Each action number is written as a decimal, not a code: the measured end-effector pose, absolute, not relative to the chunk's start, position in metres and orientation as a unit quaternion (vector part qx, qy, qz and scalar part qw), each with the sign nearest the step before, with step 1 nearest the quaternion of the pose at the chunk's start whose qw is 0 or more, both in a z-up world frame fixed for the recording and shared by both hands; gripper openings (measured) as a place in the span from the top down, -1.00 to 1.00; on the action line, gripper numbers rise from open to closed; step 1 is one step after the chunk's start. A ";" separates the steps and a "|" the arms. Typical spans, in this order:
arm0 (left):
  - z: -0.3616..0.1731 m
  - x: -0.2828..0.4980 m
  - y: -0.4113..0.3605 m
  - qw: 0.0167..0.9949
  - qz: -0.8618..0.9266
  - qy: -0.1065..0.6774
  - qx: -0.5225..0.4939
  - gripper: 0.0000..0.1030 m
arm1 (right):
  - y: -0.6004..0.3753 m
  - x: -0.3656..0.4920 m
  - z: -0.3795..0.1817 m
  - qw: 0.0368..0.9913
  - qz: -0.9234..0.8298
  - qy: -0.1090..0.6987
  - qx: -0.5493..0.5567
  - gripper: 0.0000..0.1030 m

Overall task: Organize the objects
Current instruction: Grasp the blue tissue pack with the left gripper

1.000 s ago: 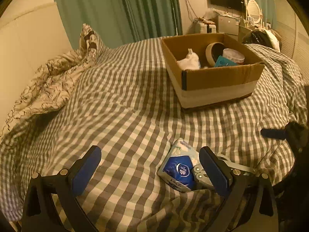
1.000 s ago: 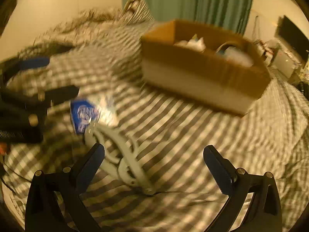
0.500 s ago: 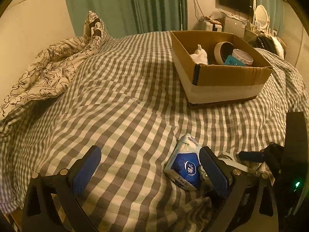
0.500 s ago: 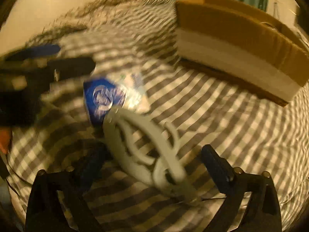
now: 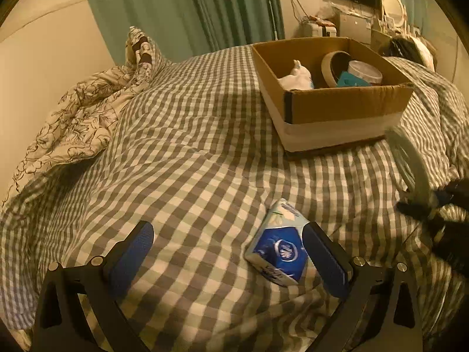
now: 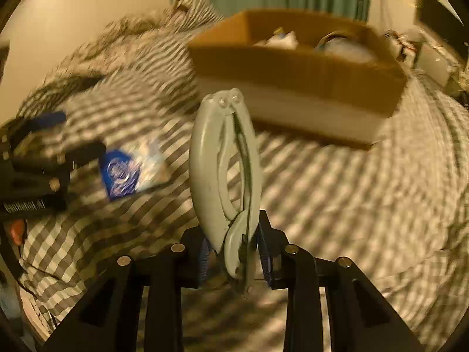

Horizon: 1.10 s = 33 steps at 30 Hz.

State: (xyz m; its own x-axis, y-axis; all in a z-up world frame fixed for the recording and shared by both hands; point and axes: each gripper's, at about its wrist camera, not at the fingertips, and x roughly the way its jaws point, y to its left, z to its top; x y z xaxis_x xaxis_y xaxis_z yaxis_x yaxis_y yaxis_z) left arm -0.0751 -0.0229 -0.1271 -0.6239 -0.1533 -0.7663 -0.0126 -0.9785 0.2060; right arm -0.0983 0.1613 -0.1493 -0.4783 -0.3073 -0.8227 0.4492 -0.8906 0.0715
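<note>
A pale green two-handled tool (image 6: 222,170) stands upright between the blue pads of my right gripper (image 6: 234,243). Its jaws are closing and press on the tool's lower end, which is raised off the checked bedspread. In the left wrist view the tool (image 5: 410,161) is a pale blur above the right gripper (image 5: 431,202) at the right edge. My left gripper (image 5: 227,234) hangs open over the bed. A blue and white tissue pack (image 5: 278,249) lies just inside its right finger, untouched. The same tissue pack (image 6: 129,173) shows left of the tool, beside the left gripper (image 6: 35,158).
A cardboard box (image 5: 346,108) sits on the bed beyond both grippers, also seen as the box (image 6: 293,67). It holds a white bag, a tape roll and a tub. A crumpled floral duvet (image 5: 76,117) lies left. Green curtains and a cluttered desk stand behind.
My right gripper came down around the tool beside the tissue pack, closed on it and lifted it upright off the bed. The left gripper stayed open in about the same place.
</note>
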 end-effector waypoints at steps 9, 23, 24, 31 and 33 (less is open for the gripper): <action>-0.162 -0.098 0.010 0.010 -0.869 -0.115 0.481 -1.00 | 0.206 -0.103 -0.125 0.202 -0.876 0.050 0.436 0.74; -0.194 -0.110 0.028 -0.013 -0.846 -0.149 0.512 -0.41 | 0.219 -0.092 -0.127 0.214 -0.880 0.027 0.423 0.74; -0.191 -0.108 0.028 -0.017 -0.847 -0.147 0.511 -0.30 | 0.220 -0.091 -0.126 0.213 -0.881 0.028 0.422 0.74; -0.169 -0.079 0.040 -0.065 -0.862 -0.121 0.488 -0.23 | 0.220 -0.075 -0.110 0.207 -0.890 0.032 0.406 0.74; -0.159 -0.071 0.043 -0.075 -0.869 -0.112 0.477 -0.23 | 0.220 -0.069 -0.105 0.205 -0.892 0.033 0.402 0.74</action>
